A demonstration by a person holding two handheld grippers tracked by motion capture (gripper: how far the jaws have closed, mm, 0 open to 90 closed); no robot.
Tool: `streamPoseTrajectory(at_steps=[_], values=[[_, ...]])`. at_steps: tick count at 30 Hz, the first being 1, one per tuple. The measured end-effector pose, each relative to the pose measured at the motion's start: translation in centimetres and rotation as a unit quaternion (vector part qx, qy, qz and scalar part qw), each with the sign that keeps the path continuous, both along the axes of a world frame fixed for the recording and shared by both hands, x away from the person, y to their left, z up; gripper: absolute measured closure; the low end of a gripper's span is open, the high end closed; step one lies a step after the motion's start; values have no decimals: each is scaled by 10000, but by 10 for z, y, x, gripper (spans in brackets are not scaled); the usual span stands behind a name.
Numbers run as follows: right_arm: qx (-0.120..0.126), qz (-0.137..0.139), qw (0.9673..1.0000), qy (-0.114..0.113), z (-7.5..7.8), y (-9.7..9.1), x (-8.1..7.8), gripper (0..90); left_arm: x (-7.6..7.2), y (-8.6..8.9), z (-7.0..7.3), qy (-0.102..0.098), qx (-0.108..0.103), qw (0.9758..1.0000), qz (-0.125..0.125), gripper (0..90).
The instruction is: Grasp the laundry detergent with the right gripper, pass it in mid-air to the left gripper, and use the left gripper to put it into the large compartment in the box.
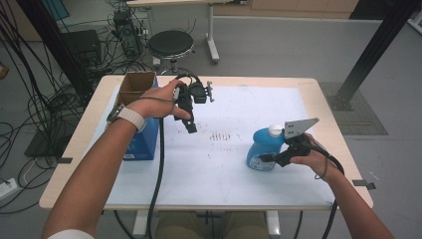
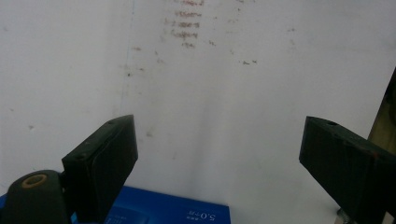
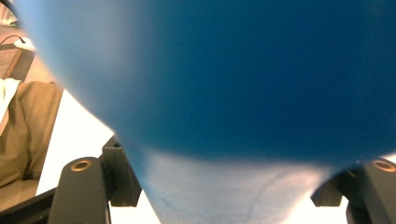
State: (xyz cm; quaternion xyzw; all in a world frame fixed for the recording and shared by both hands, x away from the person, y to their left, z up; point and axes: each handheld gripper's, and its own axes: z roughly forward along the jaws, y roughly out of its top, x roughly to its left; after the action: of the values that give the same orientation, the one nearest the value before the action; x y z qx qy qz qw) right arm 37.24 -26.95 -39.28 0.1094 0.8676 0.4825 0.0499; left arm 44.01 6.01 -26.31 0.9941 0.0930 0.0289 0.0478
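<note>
Bottle [image 1: 264,148] stands upright right of the blue box [image 1: 144,139] on the counter [image 1: 224,164], between the right tool's [image 1: 266,158] jaws, hand level. Left tool [image 1: 191,126] hangs wide and empty beside the box, pointing down.

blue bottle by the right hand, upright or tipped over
Upright. In the high view the blue bottle stands on its base on the white mat, white cap on top, with the right tongs around its lower body.

Box [image 1: 142,130] at table's [image 1: 318,99] left, bottle [image 1: 263,148] at its right
</note>
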Motion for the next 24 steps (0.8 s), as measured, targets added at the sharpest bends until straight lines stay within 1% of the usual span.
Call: streamPoseTrajectory(at_steps=[13,15,24], values=[[39,-10,10000,-18,-2,1,1,303,0,0,0,10,3,10000,5,119],[35,-4,10000,-32,-3,1,1,320,0,1,-1,13,-8,10000,28,118],[47,4,10000,-48,-3,1,0,343,0,0,-1,15,-11,10000,21,118]])
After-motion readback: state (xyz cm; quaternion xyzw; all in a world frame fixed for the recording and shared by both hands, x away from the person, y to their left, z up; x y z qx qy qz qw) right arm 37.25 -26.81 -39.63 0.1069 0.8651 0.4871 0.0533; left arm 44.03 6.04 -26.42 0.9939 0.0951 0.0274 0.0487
